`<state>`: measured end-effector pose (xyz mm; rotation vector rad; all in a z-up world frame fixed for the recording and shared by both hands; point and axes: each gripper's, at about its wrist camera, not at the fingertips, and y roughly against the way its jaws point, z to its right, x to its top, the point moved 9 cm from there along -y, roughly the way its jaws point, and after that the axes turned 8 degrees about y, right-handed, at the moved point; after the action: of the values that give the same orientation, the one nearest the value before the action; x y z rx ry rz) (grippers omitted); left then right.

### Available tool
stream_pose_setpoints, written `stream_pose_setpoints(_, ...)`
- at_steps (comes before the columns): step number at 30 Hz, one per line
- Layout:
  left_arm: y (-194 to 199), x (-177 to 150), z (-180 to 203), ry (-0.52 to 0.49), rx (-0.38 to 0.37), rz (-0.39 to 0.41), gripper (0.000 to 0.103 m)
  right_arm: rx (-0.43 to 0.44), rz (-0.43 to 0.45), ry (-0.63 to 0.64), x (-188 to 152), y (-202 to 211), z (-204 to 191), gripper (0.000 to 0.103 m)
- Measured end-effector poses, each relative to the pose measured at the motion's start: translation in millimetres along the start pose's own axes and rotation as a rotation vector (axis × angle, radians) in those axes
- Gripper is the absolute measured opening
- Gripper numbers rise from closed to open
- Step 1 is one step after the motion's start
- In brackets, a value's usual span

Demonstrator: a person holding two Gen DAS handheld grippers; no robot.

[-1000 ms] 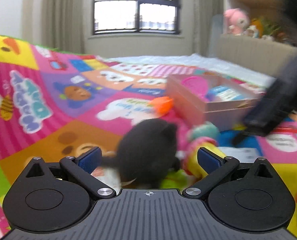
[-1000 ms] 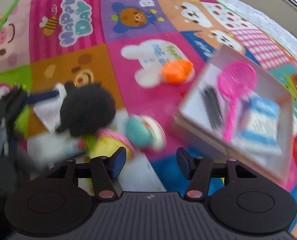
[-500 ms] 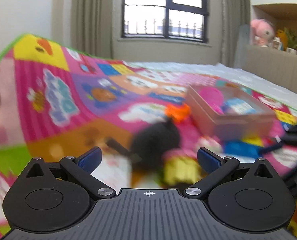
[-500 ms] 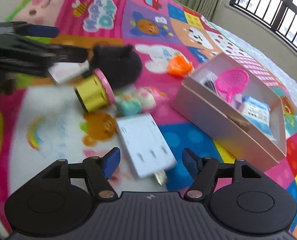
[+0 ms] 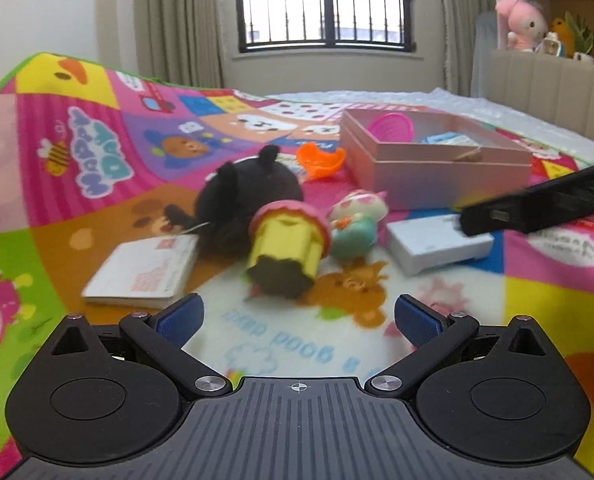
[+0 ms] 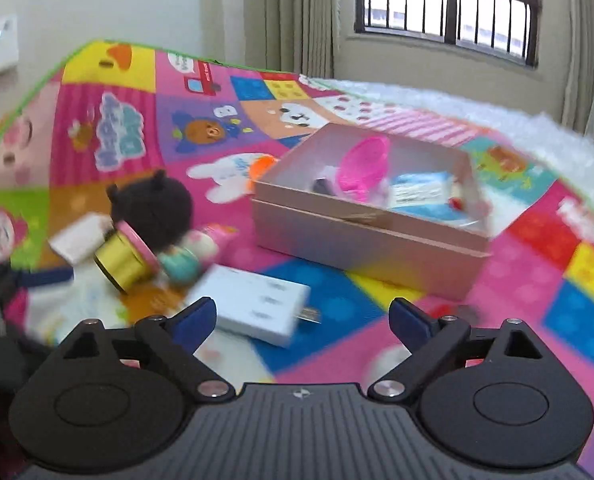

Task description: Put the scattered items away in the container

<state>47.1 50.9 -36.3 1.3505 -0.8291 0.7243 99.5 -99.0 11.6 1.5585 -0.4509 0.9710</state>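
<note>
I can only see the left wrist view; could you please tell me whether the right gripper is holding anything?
Observer: No, the right gripper is open and empty; the white adapter lies just ahead of it.
Operator: Thanks. Which way does its plug face?
Observer: Its metal prongs stick out of the end on the pink box side.
Operator: Is anything hidden behind the box's near wall?
Observer: Yes, a small dark item lies beside the pink scoop.

A barred window (image 5: 324,2) stood between beige curtains (image 5: 177,20). A pink plush (image 5: 521,20) sat on a shelf above the colourful play mat (image 5: 77,152).
</note>
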Motion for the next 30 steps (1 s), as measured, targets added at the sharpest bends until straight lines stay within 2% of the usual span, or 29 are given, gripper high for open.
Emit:
stream_pose_setpoints(1, 3, -1, -4, -0.004, 0.018, 0.001, 0.103, 0.002, -0.015, -0.019, 1, -10, -6, 0.099)
stream_pose_setpoints(3, 6, -5, -13, 0.002, 0.051, -0.011, 0.103, -0.014, -0.049, -0.035, 3, -29, -14, 0.101)
stream_pose_setpoints(7, 11, -2, -22, 0.018, 0.068, -0.001, 0.103, -0.011, -0.082, -0.042, -3, -46, -20, 0.094)
stream_pose_setpoints(9, 13, 4, -21, 0.034, 0.053, 0.02, 0.103, -0.029, -0.062, -0.039, -8, -36, -14, 0.094)
stream_pose_setpoints(13, 13, 15, -7, 0.055, -0.026, 0.036, 0.103, -0.092, 0.0, 0.001, -22, 2, 12, 0.094)
stream_pose_setpoints(16, 7, 22, 6, 0.035, -0.043, 0.042, 0.102, -0.183, 0.048, 0.047, -38, 31, 36, 0.094)
stream_pose_setpoints(17, 4, 25, 10, 0.028, -0.042, 0.042, 0.099, -0.212, 0.058, 0.052, -43, 37, 44, 0.094)
stream_pose_setpoints(18, 2, 29, 13, 0.023, -0.039, 0.042, 0.088, -0.228, 0.063, 0.045, -48, 41, 51, 0.094)
stream_pose_setpoints(20, -2, 35, 16, 0.031, -0.032, 0.034, 0.076, -0.227, 0.069, 0.004, -59, 43, 65, 0.095)
stream_pose_setpoints(22, -3, 38, 16, 0.035, -0.029, 0.027, 0.079, -0.224, 0.061, -0.05, -69, 40, 75, 0.095)
stream_pose_setpoints(23, -3, 37, 15, 0.028, -0.025, 0.025, 0.085, -0.219, 0.062, -0.077, -74, 39, 78, 0.095)
stream_pose_setpoints(24, -3, 36, 13, 0.021, -0.015, 0.023, 0.097, -0.213, 0.07, -0.095, -75, 41, 76, 0.095)
stream_pose_setpoints(25, -4, 33, 9, 0.018, 0.005, 0.02, 0.099, -0.205, 0.085, -0.096, -73, 45, 73, 0.095)
stream_pose_setpoints(30, -1, 14, -29, 0.085, 0.122, -0.058, 0.103, -0.159, 0.197, 0.065, -35, 75, 29, 0.097)
